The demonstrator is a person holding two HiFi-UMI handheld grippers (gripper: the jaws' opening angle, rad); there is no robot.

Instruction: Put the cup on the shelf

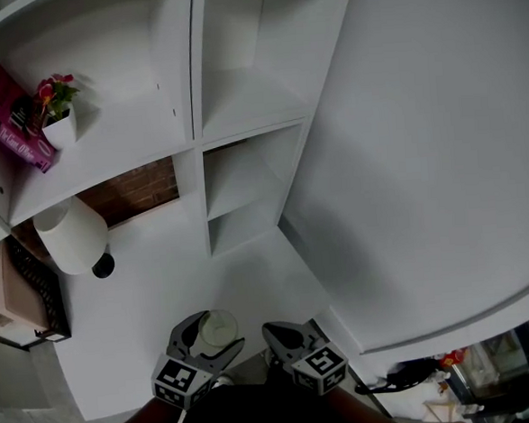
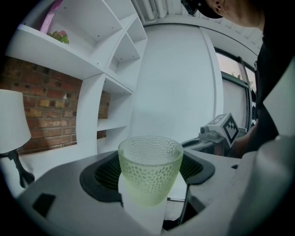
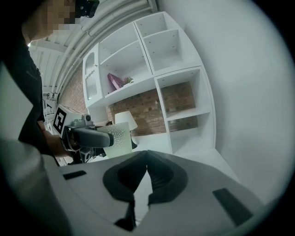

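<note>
A pale green dimpled glass cup (image 2: 150,168) stands upright between the jaws of my left gripper (image 2: 148,177), which is shut on it. In the head view the cup (image 1: 218,330) shows from above inside the left gripper (image 1: 206,338), low over the white counter (image 1: 153,295). My right gripper (image 1: 275,336) hangs just to the right with its jaws shut on nothing; its tips meet (image 3: 146,159). The right gripper view shows the cup (image 3: 117,138) held at left. The white shelf unit (image 1: 230,100) rises ahead with open compartments.
A white lamp (image 1: 72,236) stands on the counter at left before a brick back wall (image 1: 137,192). A pink book (image 1: 9,117) and a small potted flower (image 1: 57,108) sit on the upper left shelf. A large white wall panel (image 1: 423,150) fills the right.
</note>
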